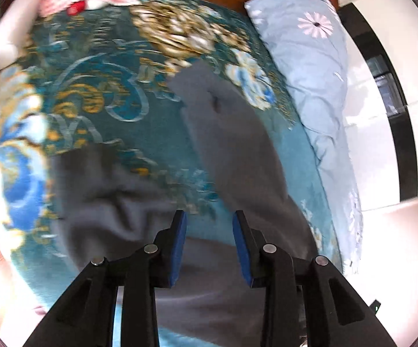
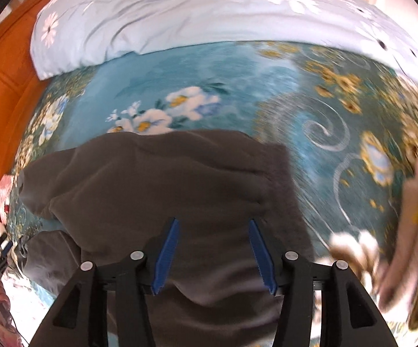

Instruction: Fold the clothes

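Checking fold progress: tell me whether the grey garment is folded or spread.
Partly folded: grey garment lies doubled over itself on the floral blanket, one leg still stretched out.

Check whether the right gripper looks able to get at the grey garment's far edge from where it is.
Probably yes: the right gripper is open and empty above the grey garment, and nothing lies between it and the far edge on the floral blanket.

We look steeply down from each wrist camera, close over the bed. Both views share the grey garment [image 1: 232, 133] [image 2: 165, 179], teal floral blanket [image 1: 107, 92] [image 2: 209, 66] and pale blue pillow [image 1: 304, 46] [image 2: 151, 20].
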Available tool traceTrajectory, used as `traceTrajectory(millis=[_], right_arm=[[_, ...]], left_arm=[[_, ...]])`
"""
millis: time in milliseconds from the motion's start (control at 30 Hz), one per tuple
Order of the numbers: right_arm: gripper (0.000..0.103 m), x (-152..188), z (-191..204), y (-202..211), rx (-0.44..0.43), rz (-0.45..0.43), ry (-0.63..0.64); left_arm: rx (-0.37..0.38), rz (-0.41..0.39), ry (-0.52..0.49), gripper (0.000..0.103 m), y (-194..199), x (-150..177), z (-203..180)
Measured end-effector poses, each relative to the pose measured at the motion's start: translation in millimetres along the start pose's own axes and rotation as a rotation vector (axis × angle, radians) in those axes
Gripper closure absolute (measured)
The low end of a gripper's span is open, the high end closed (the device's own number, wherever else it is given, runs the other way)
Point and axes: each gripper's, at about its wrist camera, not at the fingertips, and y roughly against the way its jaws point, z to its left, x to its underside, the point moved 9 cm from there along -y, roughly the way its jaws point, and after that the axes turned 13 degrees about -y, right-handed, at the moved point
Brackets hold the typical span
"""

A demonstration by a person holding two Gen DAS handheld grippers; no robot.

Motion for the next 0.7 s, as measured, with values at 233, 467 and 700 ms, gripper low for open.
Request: traceTrajectory(millis=[233,467,700], right_arm=[[0.048,25,-48,13,0.029,0.031,-0.084],[0.047,65,-84,27,0.074,0.069,-0.119],[0.041,107,-107,11,0.001,0.171,-0.241]], left_arm=[[-0.222,0.02,-0.015,0.069,26,18,53],[-0.326,0.085,0.01,0.069,13,32,90],[-0.337,0.09,-0.007,0.063,12,41,94]])
